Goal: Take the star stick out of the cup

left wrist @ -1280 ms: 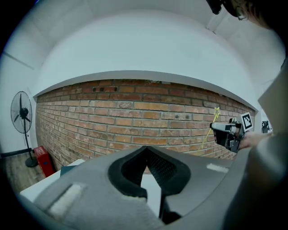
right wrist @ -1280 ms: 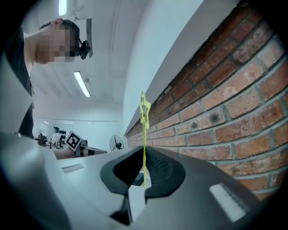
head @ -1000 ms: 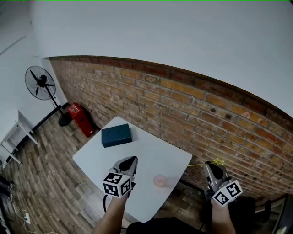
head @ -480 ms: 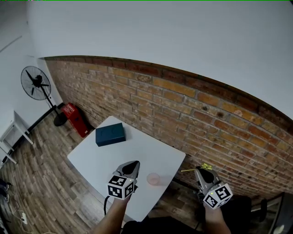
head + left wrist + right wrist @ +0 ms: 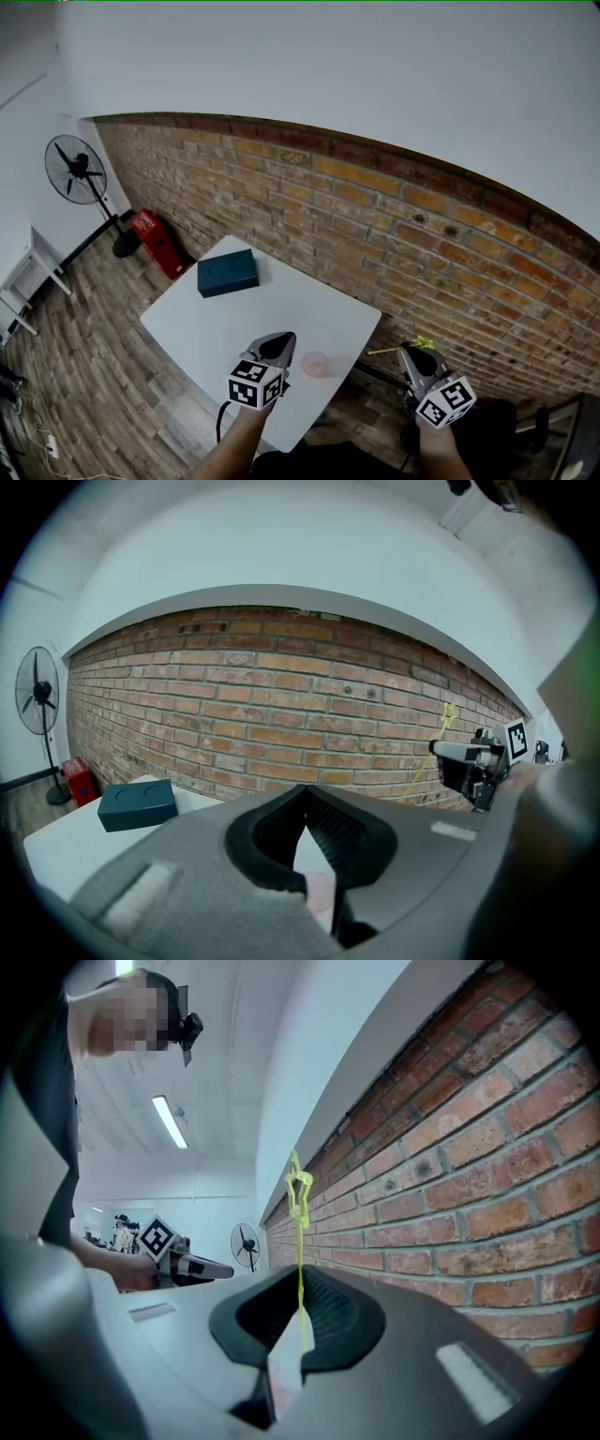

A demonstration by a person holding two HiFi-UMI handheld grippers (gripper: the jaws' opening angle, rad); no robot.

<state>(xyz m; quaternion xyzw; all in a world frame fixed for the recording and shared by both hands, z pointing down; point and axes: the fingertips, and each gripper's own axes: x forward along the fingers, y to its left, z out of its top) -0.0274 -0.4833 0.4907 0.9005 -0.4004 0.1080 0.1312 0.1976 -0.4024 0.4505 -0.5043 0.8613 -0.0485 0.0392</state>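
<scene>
A small translucent pink cup (image 5: 315, 364) stands on the white table (image 5: 216, 319) near its right front edge. The thin yellow star stick (image 5: 398, 349) is outside the cup, off the table's right side in front of the brick wall. My right gripper (image 5: 419, 354) is shut on its lower end. In the right gripper view the stick (image 5: 300, 1241) rises straight from the gripper (image 5: 300, 1279), star at the top. My left gripper (image 5: 278, 339) hovers just left of the cup, shut and empty. In the left gripper view the cup (image 5: 323, 892) shows below the gripper (image 5: 306, 794).
A dark teal box (image 5: 228, 273) lies at the table's far left corner. A brick wall (image 5: 375, 225) runs behind the table. A standing fan (image 5: 75, 164) and a red canister (image 5: 150, 234) are on the wooden floor at the left.
My left gripper has drifted a little to the right, closer to the cup. The right gripper has sunk slightly with the stick still in it. The cup has stayed put.
</scene>
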